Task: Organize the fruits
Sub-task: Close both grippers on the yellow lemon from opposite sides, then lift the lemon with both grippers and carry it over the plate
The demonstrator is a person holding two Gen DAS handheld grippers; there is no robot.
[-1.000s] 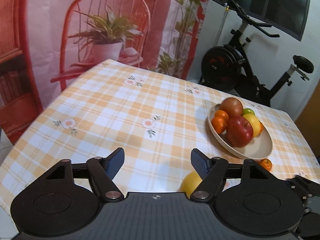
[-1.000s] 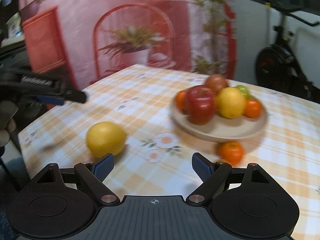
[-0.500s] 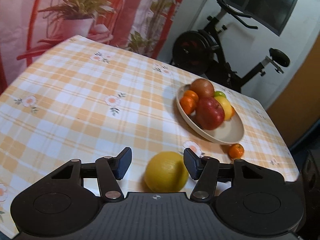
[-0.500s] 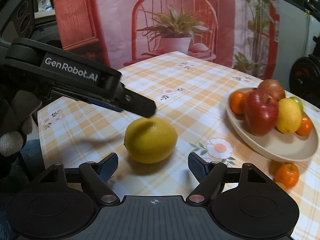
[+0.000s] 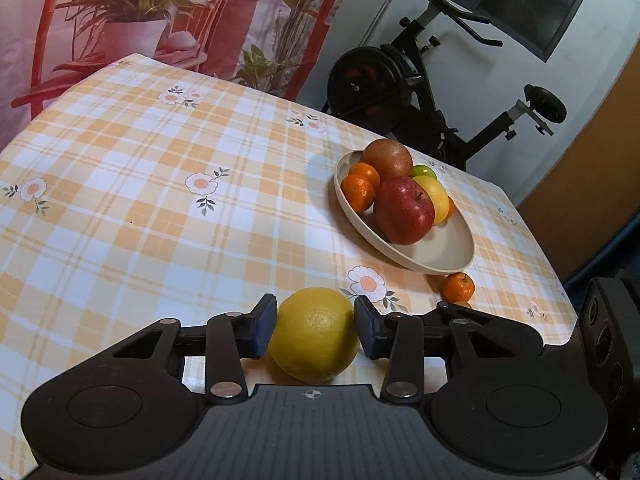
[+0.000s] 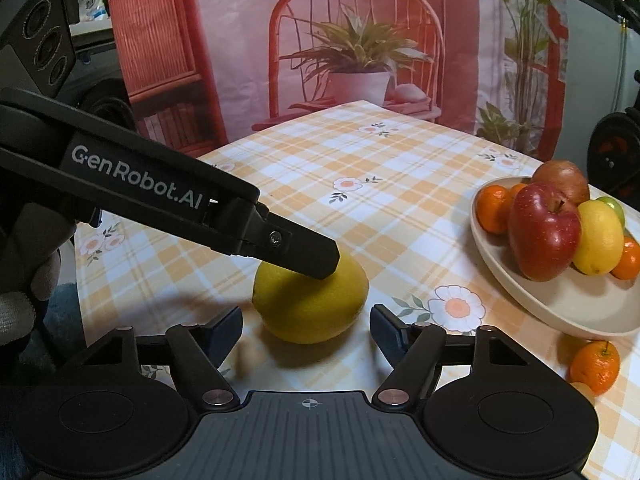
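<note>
A large yellow citrus point(image 5: 314, 334) lies on the checked tablecloth near the front edge. My left gripper point(image 5: 315, 328) straddles it, jaws closing, and both pads touch its sides. In the right wrist view one left finger point(image 6: 296, 250) lies across the top of the citrus point(image 6: 312, 300). My right gripper point(image 6: 307, 328) faces the same fruit with its jaws closing. Its tips flank the near side with gaps, and nothing is pressed. A beige bowl point(image 5: 440, 256) point(image 6: 560, 312) holds a red apple point(image 5: 404, 212), mandarins, a lemon and other fruit. A small mandarin point(image 5: 458, 288) point(image 6: 596, 366) sits on the cloth beside the bowl.
An exercise bike point(image 5: 400, 88) stands behind the table's far right corner. A printed backdrop point(image 6: 352, 40) with a red chair and potted plant hangs behind. A gloved hand point(image 6: 24, 280) holds the left gripper at the table's left edge.
The left gripper tipped down and its jaws narrowed until the yellow citrus sat between the pads. The right gripper swung left toward the same fruit and its jaws narrowed too.
</note>
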